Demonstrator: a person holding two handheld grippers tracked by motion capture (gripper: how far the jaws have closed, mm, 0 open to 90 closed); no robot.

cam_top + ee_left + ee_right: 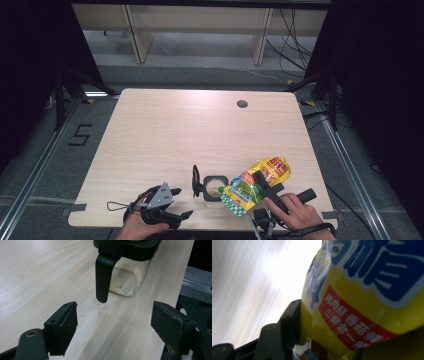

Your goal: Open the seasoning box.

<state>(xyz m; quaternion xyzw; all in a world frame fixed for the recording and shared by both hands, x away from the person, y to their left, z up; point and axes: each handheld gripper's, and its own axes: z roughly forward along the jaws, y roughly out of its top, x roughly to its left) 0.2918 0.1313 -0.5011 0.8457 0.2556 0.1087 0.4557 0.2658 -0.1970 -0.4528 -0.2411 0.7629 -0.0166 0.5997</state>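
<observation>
Gripping the yellow bag (262,181) with my right gripper (261,186) over the jar (215,188); my left gripper (113,322) gapes idle; tilt error spills granules.

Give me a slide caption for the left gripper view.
Open left gripper faces a clear jar with a black handle, granules at its bottom.
</observation>
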